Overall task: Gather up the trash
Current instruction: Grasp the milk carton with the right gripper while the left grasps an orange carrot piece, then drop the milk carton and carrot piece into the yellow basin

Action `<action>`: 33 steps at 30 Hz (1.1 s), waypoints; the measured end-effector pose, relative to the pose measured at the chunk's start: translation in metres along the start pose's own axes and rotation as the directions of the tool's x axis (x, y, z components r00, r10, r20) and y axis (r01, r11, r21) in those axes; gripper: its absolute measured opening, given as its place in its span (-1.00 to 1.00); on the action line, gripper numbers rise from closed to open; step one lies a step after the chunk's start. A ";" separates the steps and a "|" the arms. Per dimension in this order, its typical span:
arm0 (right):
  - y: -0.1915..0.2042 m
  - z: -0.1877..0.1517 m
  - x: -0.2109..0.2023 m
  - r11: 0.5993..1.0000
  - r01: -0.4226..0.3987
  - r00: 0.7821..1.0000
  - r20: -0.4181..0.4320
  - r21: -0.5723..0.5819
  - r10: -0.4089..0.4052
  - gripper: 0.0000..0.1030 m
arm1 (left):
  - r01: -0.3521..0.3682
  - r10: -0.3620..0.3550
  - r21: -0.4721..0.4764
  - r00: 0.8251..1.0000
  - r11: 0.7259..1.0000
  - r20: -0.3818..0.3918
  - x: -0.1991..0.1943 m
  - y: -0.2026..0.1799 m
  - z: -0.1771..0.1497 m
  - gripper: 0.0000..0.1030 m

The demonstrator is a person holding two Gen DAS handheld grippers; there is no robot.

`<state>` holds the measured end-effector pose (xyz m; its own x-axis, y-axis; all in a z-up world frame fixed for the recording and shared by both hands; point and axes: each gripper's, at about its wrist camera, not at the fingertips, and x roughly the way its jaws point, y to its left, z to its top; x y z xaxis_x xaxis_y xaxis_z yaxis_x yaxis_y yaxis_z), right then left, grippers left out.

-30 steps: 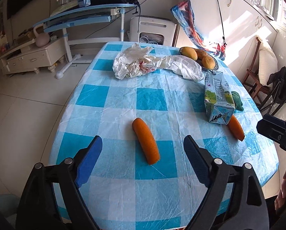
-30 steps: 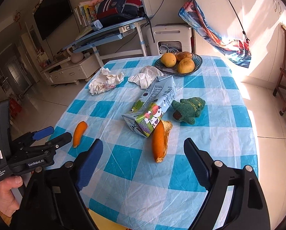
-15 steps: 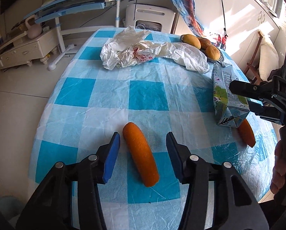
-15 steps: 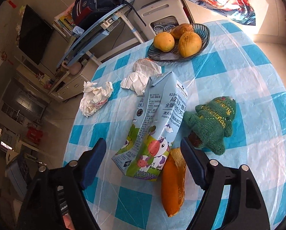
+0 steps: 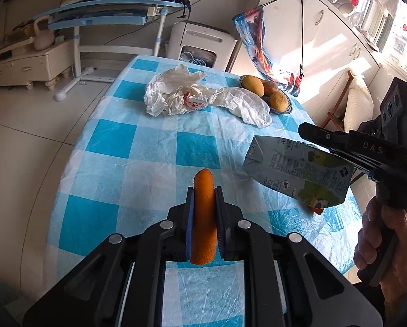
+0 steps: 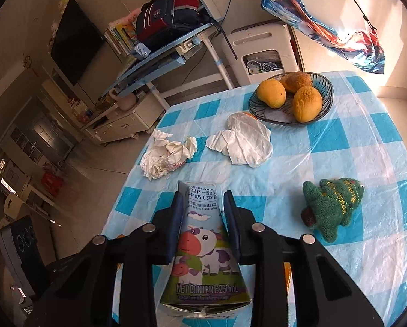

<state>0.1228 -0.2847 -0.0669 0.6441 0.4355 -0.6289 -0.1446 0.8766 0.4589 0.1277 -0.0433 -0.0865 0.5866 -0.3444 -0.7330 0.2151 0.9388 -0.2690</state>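
Gripping from both sides, the blue-padded fingers of the left gripper (image 5: 205, 194) have just closed on the long orange peel-like piece (image 5: 204, 218), which lies lengthwise between the pads with its rounded far end sticking out past the fingertips. The piece seems raised slightly off the blue-and-white checked plastic tablecloth (image 5: 138, 163), though contact with the cloth cannot be made out for certain.

The right gripper (image 6: 203, 199) has likewise just been closing, and its jaws now pinch the small milk carton printed with a cartoon cow (image 6: 203, 248) across its narrow sides, squeezing it into a wedge. In the left wrist view the same carton (image 5: 296, 174) hangs tilted in the air above the table's right side, held by the black tool, with a person's hand (image 5: 386, 248) wrapped around its handle. A bit of another orange piece (image 5: 318, 210) shows just under the carton's lower corner.

Farther along the table lie a crumpled white plastic bag with red print (image 6: 166, 158) and, just beside it, a flatter white wrapper (image 6: 244, 143). Behind the wrapper stands a dark glass bowl (image 6: 327, 92) holding three yellow-orange fruits (image 6: 307, 103). A green knitted toy shaped like a Christmas tree (image 6: 333, 212) lies on its side to the right of the carton, apart from it.
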 end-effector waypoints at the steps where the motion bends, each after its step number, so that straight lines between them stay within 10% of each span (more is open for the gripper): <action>1: 0.006 -0.003 -0.004 1.000 -0.001 1.000 0.002 -0.019 0.001 -0.98 | -0.003 0.003 0.000 1.000 1.000 0.004 -0.003 0.001 -0.002 -0.74; 7: 0.027 -0.023 0.000 0.991 0.012 0.996 -0.086 -0.130 -0.023 -0.89 | -0.039 0.039 0.009 0.999 0.999 -0.013 -0.010 0.010 -0.014 -0.74; 8: 0.025 -0.028 0.000 0.993 -0.014 0.994 -0.106 -0.117 0.001 -0.67 | -0.043 0.043 0.010 0.999 0.999 -0.015 -0.011 0.011 -0.016 -0.74; 9: 0.026 -0.032 -0.002 0.993 -0.017 0.994 -0.114 -0.120 0.003 0.15 | -0.045 0.045 0.012 0.999 0.999 -0.017 -0.012 0.013 -0.017 -0.74; 10: 0.027 -0.037 -0.004 0.991 -0.016 0.994 -0.112 -0.136 0.000 0.57 | -0.048 0.049 0.014 0.999 0.999 -0.018 -0.013 0.014 -0.017 -0.74; 26: 0.041 -0.068 0.042 0.886 0.172 0.931 -0.222 -0.430 -0.289 0.42 | -0.048 0.049 0.045 0.998 0.998 -0.028 -0.010 0.010 -0.020 -0.74; 27: 0.041 -0.070 0.045 0.885 0.171 0.927 -0.234 -0.432 -0.293 0.16 | -0.046 0.048 0.047 0.998 0.998 -0.028 -0.010 0.009 -0.020 -0.74; 33: 0.047 -0.070 0.025 0.920 0.111 0.954 -0.219 -0.377 -0.204 0.15 | -0.027 0.028 0.064 1.000 0.998 -0.014 -0.020 0.004 -0.021 -0.74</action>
<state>0.0797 -0.2187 -0.1052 0.4795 0.2811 -0.8313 -0.3447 0.9315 0.1161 0.1004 -0.0322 -0.0863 0.5810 -0.3183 -0.7491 0.2487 0.9458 -0.2090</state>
